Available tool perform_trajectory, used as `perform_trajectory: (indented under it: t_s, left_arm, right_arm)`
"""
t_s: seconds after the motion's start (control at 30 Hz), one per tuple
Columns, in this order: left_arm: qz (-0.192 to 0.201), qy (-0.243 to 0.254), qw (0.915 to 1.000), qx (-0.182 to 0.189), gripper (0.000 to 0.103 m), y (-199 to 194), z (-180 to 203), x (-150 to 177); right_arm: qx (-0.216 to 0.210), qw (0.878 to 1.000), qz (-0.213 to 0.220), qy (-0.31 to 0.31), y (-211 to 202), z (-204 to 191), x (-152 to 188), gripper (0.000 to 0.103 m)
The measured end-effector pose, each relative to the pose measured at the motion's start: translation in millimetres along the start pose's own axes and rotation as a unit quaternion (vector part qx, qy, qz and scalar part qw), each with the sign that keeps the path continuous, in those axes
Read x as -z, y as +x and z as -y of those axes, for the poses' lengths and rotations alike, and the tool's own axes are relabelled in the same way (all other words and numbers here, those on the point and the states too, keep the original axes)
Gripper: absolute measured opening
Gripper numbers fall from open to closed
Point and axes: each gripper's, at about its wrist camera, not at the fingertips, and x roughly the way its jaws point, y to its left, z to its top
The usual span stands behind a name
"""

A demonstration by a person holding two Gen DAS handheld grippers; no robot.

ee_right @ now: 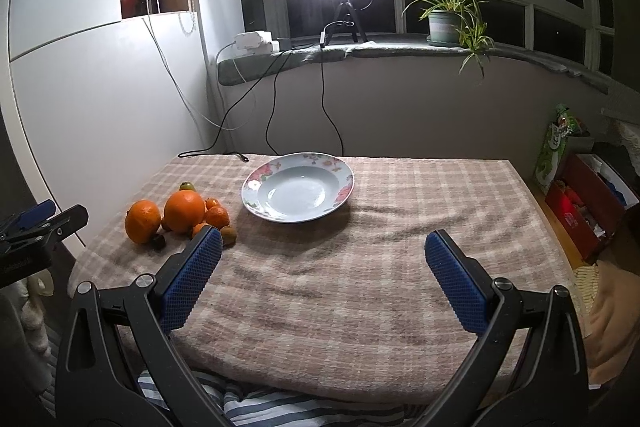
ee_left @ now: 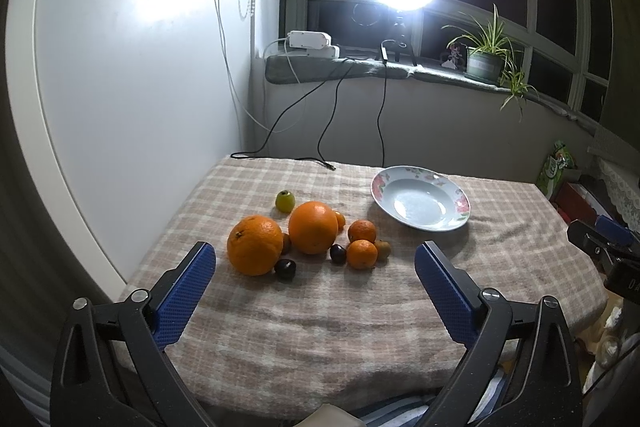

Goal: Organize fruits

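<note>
Both the left gripper [ee_left: 315,263] and right gripper [ee_right: 323,253] gape wide, empty.

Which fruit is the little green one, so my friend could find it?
Start at the flowered plate on the checked tablecloth, then look left to the fruit pile. Behind the two big oranges sits the small green fruit, the only green one.

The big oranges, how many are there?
2. One big orange sits front-left of the pile; the other big orange is just right of it. Smaller fruits surround them.
</note>
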Motion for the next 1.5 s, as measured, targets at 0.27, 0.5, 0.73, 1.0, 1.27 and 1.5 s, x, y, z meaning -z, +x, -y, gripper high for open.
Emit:
perform_trajectory:
  t_s: [0.27, 0.5, 0.73, 1.0, 1.27, 1.5]
  left_arm:
    - [-0.006, -0.006, 1.0, 0.003, 0.097, 8.2, -9.8, 2.5]
    - [-0.021, -0.027, 0.9994, 0.008, 0.091, 22.1, -30.0, 10.8]
    - [-0.058, -0.074, 0.9953, 0.022, 0.085, 43.8, -61.4, 25.3]
    - [-0.093, -0.126, 0.9868, 0.04, 0.078, 72.4, -92.3, 35.9]
    - [-0.112, -0.146, 0.9815, 0.053, 0.077, 99.0, -107.4, 35.2]
    - [-0.131, -0.172, 0.9733, 0.077, 0.077, 122.0, -117.0, 40.6]
  right_arm:
    - [-0.016, 1.0, -0.009, -0.012, 9.8, -11.1, -0.9, 0.1]
    - [-0.049, 0.998, -0.023, -0.023, 25.4, -24.3, -1.4, 0.1]
    - [-0.116, 0.991, -0.066, -0.019, 60.7, -40.9, -1.2, 0.092]
    - [-0.18, 0.976, -0.116, -0.027, 111.7, -72.3, -8.5, 0.092]
    - [-0.266, 0.947, -0.179, -0.032, 163.6, -131.1, -24.1, 0.092]
    - [-0.314, 0.921, -0.224, -0.049, 202.3, -185.5, -39.8, 0.092]
